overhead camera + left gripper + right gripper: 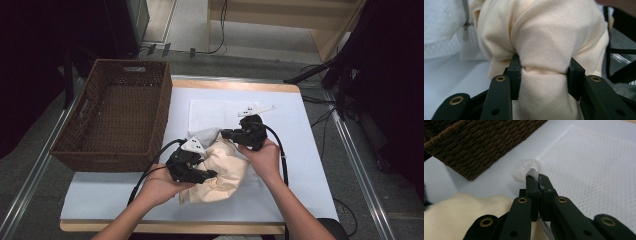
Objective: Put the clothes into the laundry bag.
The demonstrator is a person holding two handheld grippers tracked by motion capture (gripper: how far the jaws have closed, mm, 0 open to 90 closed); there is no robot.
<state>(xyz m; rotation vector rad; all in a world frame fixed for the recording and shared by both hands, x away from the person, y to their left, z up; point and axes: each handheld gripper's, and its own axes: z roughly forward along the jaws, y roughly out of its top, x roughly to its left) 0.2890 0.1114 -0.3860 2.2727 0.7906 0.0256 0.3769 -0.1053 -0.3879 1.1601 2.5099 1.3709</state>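
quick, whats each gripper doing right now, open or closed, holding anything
Left gripper: closed on the bunched cream cloth.
Right gripper: closed, pinching the edge of the white mesh bag.

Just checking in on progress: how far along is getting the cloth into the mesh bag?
Done: the left gripper is clamped on the bunched cream cloth, and the right gripper pinches the white mesh bag at its edge. Left: the cloth lies outside the bag, and the basket holds nothing.
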